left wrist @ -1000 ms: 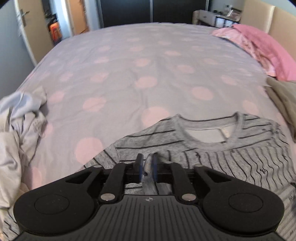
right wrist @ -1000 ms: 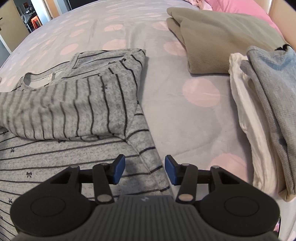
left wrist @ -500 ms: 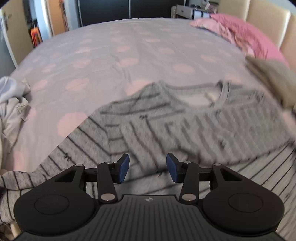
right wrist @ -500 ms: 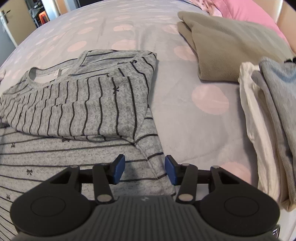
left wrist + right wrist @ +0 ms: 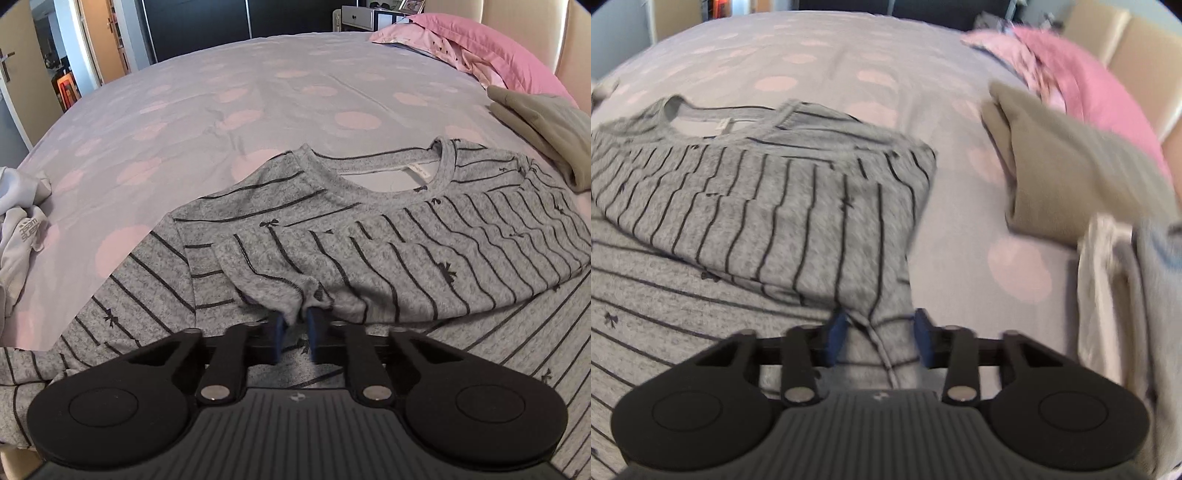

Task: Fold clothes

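Left hand-held gripper (image 5: 295, 325) pinches folded edge of grey striped top (image 5: 424, 236) on bed (image 5: 258, 99); right hand-held gripper (image 5: 879, 336) open w/ hem between fingers.

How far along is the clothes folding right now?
Done: folded clothes lie stacked at the right. In hand: the striped top has a sleeve folded across; the left hand-held gripper pinches its edge, while the right hand-held gripper straddles the fabric, open. Left: finish this top, then the crumpled pile.
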Action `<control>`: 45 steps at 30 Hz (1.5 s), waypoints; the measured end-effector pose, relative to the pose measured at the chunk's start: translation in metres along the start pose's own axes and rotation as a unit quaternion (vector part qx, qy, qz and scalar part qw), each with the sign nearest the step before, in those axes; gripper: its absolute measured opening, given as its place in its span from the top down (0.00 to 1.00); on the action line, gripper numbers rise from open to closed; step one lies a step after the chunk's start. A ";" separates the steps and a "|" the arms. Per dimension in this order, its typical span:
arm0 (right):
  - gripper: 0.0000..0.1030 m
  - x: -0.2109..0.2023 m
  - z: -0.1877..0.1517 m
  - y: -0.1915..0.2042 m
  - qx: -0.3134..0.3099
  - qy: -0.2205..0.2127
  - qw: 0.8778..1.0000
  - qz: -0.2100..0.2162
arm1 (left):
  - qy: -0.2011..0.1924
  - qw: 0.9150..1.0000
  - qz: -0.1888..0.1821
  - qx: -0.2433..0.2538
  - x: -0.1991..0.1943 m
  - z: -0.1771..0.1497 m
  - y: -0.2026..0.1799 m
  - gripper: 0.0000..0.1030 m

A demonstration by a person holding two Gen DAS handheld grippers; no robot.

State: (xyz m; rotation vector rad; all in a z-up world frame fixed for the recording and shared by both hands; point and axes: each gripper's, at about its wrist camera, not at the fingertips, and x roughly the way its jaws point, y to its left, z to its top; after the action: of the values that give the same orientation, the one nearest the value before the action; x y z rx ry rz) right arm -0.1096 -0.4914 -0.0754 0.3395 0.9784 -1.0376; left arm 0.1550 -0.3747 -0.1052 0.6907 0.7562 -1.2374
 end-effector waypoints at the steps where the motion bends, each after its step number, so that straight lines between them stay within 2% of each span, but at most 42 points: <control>1: 0.88 -0.001 0.002 0.003 -0.009 0.002 1.000 -0.010 | 0.003 1.000 -0.004 -0.006 -0.004 0.002 0.002 0.96; 5: 0.90 -0.009 0.006 -0.013 0.028 -0.005 0.999 -0.014 | 0.020 0.999 -0.018 -0.029 -0.020 0.010 0.012 0.98; 7: 0.90 -0.011 0.005 -0.023 0.049 -0.003 0.999 -0.007 | 0.064 0.996 -0.033 -0.043 -0.022 0.012 0.020 0.98; 9: 0.91 -0.006 0.005 -0.025 0.058 0.022 0.998 0.008 | 0.105 0.993 -0.039 -0.040 -0.020 0.007 0.024 0.99; 12: 0.91 0.004 0.001 -0.021 0.053 0.057 0.997 0.017 | 0.137 0.990 -0.017 -0.012 -0.011 -0.010 0.020 1.00; 14: 0.90 0.007 -0.002 -0.019 0.047 0.067 0.997 0.014 | 0.142 0.989 -0.021 -0.029 -0.003 -0.019 0.022 0.98; 16: 0.89 0.008 -0.004 -0.019 0.047 0.076 0.996 0.014 | 0.140 0.989 -0.019 -0.038 -0.002 -0.024 0.027 0.95; 17: 0.84 0.007 -0.005 -0.021 0.051 0.079 0.995 0.015 | 0.141 0.989 -0.017 -0.039 -0.003 -0.023 0.028 0.93; 18: 0.78 0.004 -0.005 -0.024 0.056 0.082 0.995 0.016 | 0.142 0.989 -0.016 -0.040 -0.005 -0.023 0.030 0.85; 20: 0.77 -0.006 -0.005 -0.030 0.069 0.081 0.994 0.023 | 0.140 0.990 0.004 -0.026 -0.012 -0.021 0.031 0.76; 25: 0.73 -0.037 0.001 -0.049 0.114 0.054 0.990 0.058 | 0.095 0.995 0.001 -0.032 -0.036 -0.011 0.042 0.73; 28: 0.67 -0.042 0.018 -0.065 0.137 0.028 0.988 0.069 | 0.073 0.996 0.005 -0.047 -0.032 -0.001 0.042 0.68; 31: 0.66 -0.024 0.042 -0.087 0.166 0.011 0.983 0.078 | 0.053 0.997 0.013 -0.060 -0.023 0.009 0.041 0.67; 34: 0.66 0.005 0.064 -0.103 0.202 0.014 0.975 0.094 | 0.039 0.997 0.023 -0.070 -0.011 0.018 0.038 0.67; 38: 0.66 0.041 0.087 -0.121 0.256 0.014 0.958 0.130 | 0.041 0.996 0.011 -0.077 0.004 0.021 0.034 0.67; 43: 0.63 0.083 0.106 -0.129 0.287 0.007 0.950 0.120 | 0.054 0.996 0.024 -0.073 0.028 0.018 0.031 0.67; 45: 0.63 0.100 0.110 -0.130 0.303 0.012 0.944 0.131 | 0.053 0.995 0.021 -0.083 0.033 0.016 0.033 0.67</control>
State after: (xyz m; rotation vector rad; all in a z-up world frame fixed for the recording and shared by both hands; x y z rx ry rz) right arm -0.1475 -0.6852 -0.0704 0.9666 0.5916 -1.0722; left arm 0.1949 -0.3999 -0.1208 0.6367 0.9165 -1.0918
